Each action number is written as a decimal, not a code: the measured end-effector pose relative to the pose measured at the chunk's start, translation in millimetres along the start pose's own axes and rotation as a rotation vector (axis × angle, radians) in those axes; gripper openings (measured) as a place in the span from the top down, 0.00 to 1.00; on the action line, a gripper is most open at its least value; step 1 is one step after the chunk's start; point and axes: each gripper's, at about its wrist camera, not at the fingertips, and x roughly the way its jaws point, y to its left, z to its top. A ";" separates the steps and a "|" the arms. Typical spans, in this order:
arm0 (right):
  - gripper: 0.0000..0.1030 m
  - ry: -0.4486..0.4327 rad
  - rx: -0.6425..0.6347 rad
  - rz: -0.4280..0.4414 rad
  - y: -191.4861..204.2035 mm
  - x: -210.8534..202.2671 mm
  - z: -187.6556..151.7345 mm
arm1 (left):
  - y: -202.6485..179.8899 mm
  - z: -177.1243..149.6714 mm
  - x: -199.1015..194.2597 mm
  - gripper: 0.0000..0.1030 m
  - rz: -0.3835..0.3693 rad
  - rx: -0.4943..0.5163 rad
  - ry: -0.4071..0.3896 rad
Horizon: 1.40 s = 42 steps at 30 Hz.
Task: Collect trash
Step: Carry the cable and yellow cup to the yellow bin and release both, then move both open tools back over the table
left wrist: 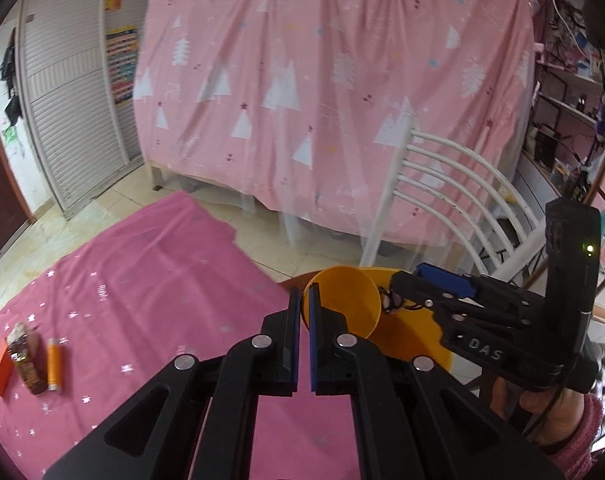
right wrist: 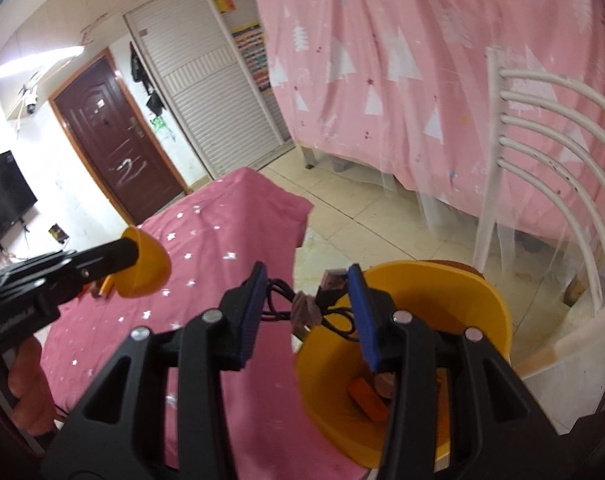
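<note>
Nearest the left wrist camera, the left gripper (left wrist: 304, 292) is seen clenched on the rim of a small yellow cup (left wrist: 348, 300), the thin wall pinched between its blue pads. Far to the left on the magenta cloth (left wrist: 142, 300), three pieces of trash are left uncollected: an orange box (left wrist: 1, 368), a brown wrapper (left wrist: 26, 360) and an orange spool (left wrist: 54, 364), lying side by side. To the right, the right gripper (left wrist: 394, 298) is held above the yellow bin (left wrist: 414, 336), with a tangle of black cable (left wrist: 390, 300) at its tips.

In the right wrist view the cable bundle (right wrist: 314, 304) is shown grasped between the half-closed blue pads, hanging over the bin's rim (right wrist: 442, 272). Only this view looks into the bin, where an orange piece (right wrist: 368, 396) and a brownish lump beside it already lie at the bottom. The three items on the cloth are barely seen here, mostly hidden behind the left gripper (right wrist: 136, 256) and its cup (right wrist: 146, 266).

The task is judged partly done: some trash is binned, the cable is about to be dropped, and the cup and the three items remain.
</note>
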 end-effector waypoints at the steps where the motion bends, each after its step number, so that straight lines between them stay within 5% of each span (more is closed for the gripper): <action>1: 0.62 -0.001 0.006 -0.003 -4.3 -0.8 -0.8 | -7.1 0.7 5.0 1.00 -0.006 0.008 0.009; 19: 0.57 -0.006 0.141 -0.032 -63.1 -2.4 -2.7 | -60.8 -7.9 66.8 1.00 -0.044 0.073 0.143; 28: 0.54 0.012 0.171 -0.027 -69.8 1.1 -5.9 | -57.1 -12.5 88.3 1.00 -0.058 0.003 0.202; 32: 0.45 0.017 0.173 -0.030 -70.6 2.1 -6.2 | -50.8 -13.0 87.7 0.98 -0.058 -0.021 0.206; 34: 0.42 0.018 0.176 -0.029 -70.5 3.8 -6.0 | -48.2 -12.3 88.4 0.90 -0.066 -0.036 0.211; 36: 0.41 0.020 0.173 -0.027 -69.1 4.1 -6.6 | -46.5 -12.4 88.8 0.43 -0.071 -0.049 0.212; 37: 0.41 0.019 0.172 -0.029 -68.7 4.0 -6.7 | -46.3 -12.6 88.6 0.34 -0.072 -0.052 0.211; 42: 0.41 0.012 0.179 -0.027 -70.2 2.5 -7.1 | -42.3 -13.3 83.3 0.30 -0.057 -0.064 0.193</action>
